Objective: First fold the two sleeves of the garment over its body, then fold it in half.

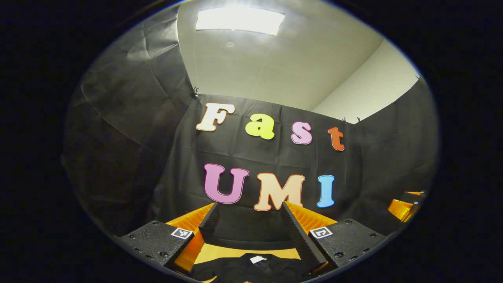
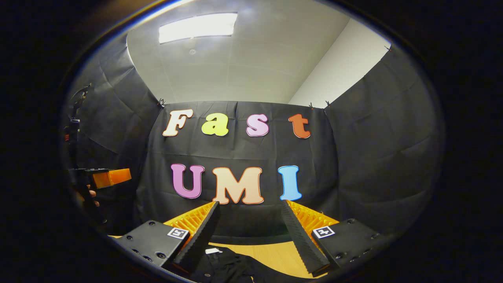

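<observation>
— While both grippers hang above the pale wooden table [image 2: 275, 255], how do they stand?
— Left gripper [image 1: 248, 220] spread apart, right gripper [image 2: 248, 220] likewise, both empty.
— And the black cloth garment [image 1: 251, 269]?
— Flat on the table, below the fingers.

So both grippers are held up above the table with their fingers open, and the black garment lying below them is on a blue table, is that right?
Not quite: the table is light wood, not blue, as the right gripper view shows. The rest holds: the left gripper and right gripper are raised with fingers open, and the black garment lies below.
</observation>
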`<state>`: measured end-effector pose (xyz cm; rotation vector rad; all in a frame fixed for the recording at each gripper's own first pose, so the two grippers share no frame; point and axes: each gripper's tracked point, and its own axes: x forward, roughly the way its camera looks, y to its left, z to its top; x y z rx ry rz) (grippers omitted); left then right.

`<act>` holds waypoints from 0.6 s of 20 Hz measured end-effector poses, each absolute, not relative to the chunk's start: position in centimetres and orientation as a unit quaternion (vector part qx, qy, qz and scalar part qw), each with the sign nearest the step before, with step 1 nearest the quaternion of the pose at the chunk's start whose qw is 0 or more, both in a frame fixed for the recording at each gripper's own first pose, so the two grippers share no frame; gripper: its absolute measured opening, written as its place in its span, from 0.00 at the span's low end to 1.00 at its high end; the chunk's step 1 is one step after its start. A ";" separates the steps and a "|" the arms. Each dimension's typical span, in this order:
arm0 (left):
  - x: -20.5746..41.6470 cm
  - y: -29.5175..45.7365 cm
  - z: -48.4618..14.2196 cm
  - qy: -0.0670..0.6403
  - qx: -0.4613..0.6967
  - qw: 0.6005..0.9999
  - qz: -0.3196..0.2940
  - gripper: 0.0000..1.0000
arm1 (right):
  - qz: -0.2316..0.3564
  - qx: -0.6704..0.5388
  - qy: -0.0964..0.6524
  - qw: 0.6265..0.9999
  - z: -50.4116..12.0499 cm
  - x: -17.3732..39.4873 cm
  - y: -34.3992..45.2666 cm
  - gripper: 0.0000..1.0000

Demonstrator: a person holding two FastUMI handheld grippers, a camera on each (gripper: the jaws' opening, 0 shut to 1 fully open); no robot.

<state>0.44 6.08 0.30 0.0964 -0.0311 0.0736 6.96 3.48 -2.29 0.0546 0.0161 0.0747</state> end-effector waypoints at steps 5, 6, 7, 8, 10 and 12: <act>-0.2 6.0 -1.0 0.005 0.049 0.998 0.040 0.92 | 0.056 0.030 0.015 0.998 -2.8 6.7 3.3 0.99; -0.2 6.3 -1.1 0.006 0.051 0.998 0.044 0.92 | 0.062 0.026 0.013 0.998 -2.7 6.6 3.2 0.98; -0.4 6.5 -1.3 0.008 0.053 0.997 0.047 0.92 | 0.065 0.023 0.010 0.998 -2.6 6.8 3.1 0.99; -0.5 6.8 -1.2 0.006 0.055 0.997 0.051 0.92 | 0.067 0.021 0.009 0.998 -2.6 6.8 2.9 0.99; -1.0 7.6 -1.5 0.010 0.052 0.997 0.061 0.92 | 0.072 0.024 0.015 0.997 -2.8 7.0 3.2 0.99; -1.2 8.3 -1.9 0.016 0.050 0.996 0.066 0.92 | 0.076 0.034 0.020 0.996 -3.2 7.3 3.8 0.98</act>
